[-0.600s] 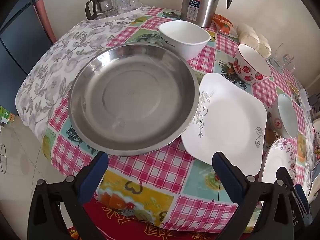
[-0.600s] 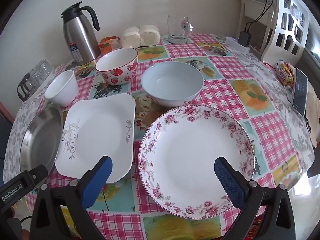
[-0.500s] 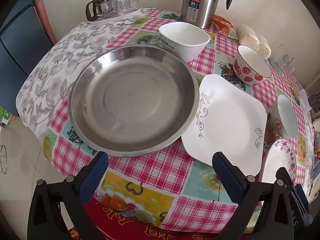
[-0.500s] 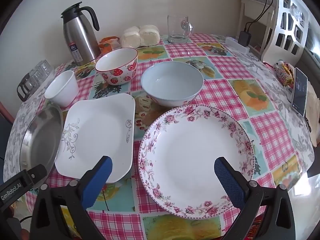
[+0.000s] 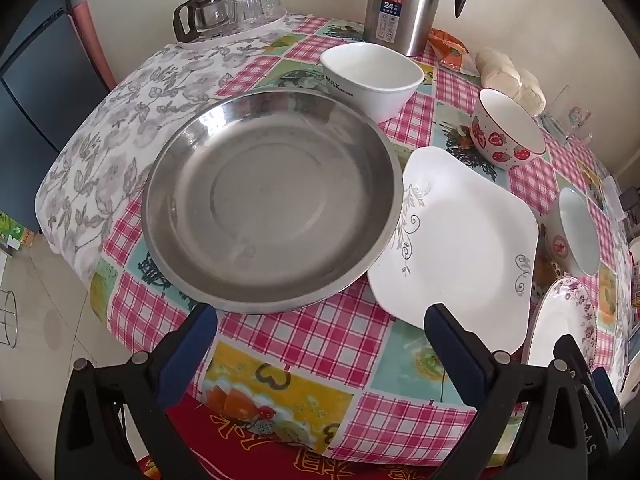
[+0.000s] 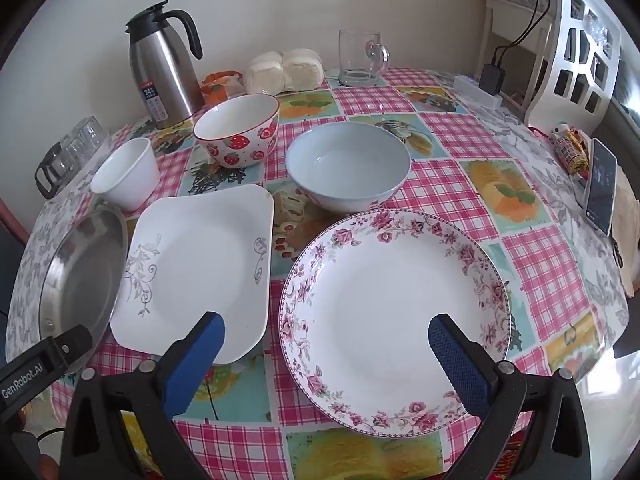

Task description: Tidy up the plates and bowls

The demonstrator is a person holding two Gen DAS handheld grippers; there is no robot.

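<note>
A wide steel plate [image 5: 272,204] lies at the table's left, its rim over the edge of a square white plate [image 5: 460,240]. A round floral plate [image 6: 394,316] lies to the right of the square plate [image 6: 196,268]. Behind them stand a white bowl [image 5: 370,78], a strawberry bowl [image 6: 238,130] and a pale blue bowl [image 6: 348,166]. My left gripper [image 5: 320,316] hovers open above the table's near edge, in front of the steel plate. Over the floral plate's near rim, my right gripper [image 6: 326,326] is open with nothing between its fingers.
A steel thermos jug [image 6: 164,68], bread rolls [image 6: 286,70] and a glass mug [image 6: 360,58] line the back by the wall. A tray of glasses [image 5: 232,12] sits at the far left. A phone [image 6: 600,186] lies at the right edge, near a white chair [image 6: 576,40].
The left wrist view has shifted slightly, so the steel plate sits a little lower in it. No dish has moved and both grippers stay open.
</note>
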